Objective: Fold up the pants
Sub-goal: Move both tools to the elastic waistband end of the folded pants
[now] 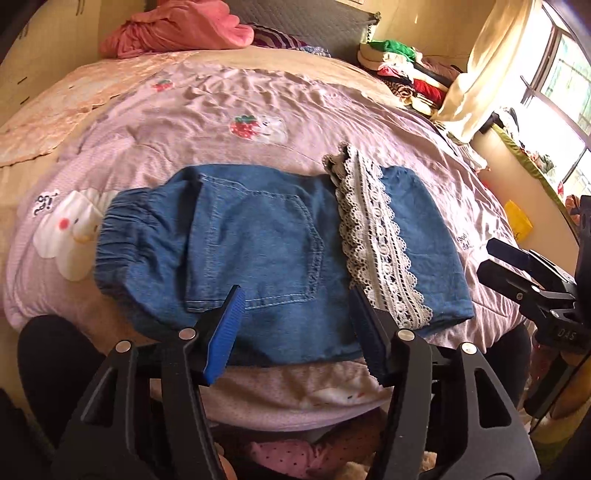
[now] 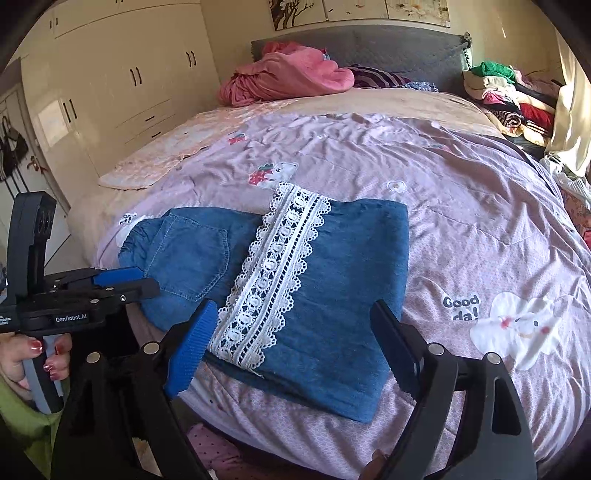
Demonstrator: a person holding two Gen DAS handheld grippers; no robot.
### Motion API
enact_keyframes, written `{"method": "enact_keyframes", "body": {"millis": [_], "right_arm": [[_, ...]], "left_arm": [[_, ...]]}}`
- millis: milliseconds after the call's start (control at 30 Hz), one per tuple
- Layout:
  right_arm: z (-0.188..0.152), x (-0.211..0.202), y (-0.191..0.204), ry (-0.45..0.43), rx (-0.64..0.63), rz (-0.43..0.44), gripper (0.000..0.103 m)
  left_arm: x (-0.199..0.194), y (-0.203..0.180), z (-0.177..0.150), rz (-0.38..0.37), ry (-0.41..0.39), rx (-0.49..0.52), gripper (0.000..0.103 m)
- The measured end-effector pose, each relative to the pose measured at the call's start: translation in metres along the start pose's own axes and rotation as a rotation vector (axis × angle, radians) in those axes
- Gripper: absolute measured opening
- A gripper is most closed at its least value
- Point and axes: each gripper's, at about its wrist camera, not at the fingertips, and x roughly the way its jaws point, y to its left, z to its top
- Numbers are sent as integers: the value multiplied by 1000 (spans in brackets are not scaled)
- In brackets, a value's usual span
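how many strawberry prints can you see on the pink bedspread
2. One strawberry print lies just beyond the folded denim pants; the other strawberry print sits farther up the bedspread, toward the pink blanket. Others may be hidden under the pants.

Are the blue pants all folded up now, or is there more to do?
Nearly done, it looks. The denim pants lie folded in a compact bundle on the pink bedspread, lace trim across the top. Nothing is in hand: the left gripper and right gripper are open above it. Perhaps only putting it away remains.
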Motion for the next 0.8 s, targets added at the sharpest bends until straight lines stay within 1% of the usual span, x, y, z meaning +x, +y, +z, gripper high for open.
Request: {"method": "enact_keyframes", "body": {"millis": [67, 233, 333, 400, 533, 667, 800], "right_arm": [[6, 2, 6, -1, -7, 2, 88], [19, 10, 24, -2, -45, 9, 91], [25, 15, 34, 0, -71, 13, 92], [30, 19, 41, 1, -86, 17, 92], [37, 27, 51, 7, -115, 20, 93], [46, 38, 61, 16, -142, 29, 93], [54, 52, 71, 28, -175, 36, 94]], "left_arm": [[-2, 5, 0, 5, -5, -12, 56], [-10, 19, -1, 31, -30, -27, 65], [-16, 25, -2, 72, -62, -14, 69], [-19, 30, -2, 86, -73, -18, 71], [-23, 42, -3, 93, -86, -34, 76], [-22, 55, -2, 100, -83, -57, 83], [-19, 70, -3, 108, -81, -82, 85]]}}
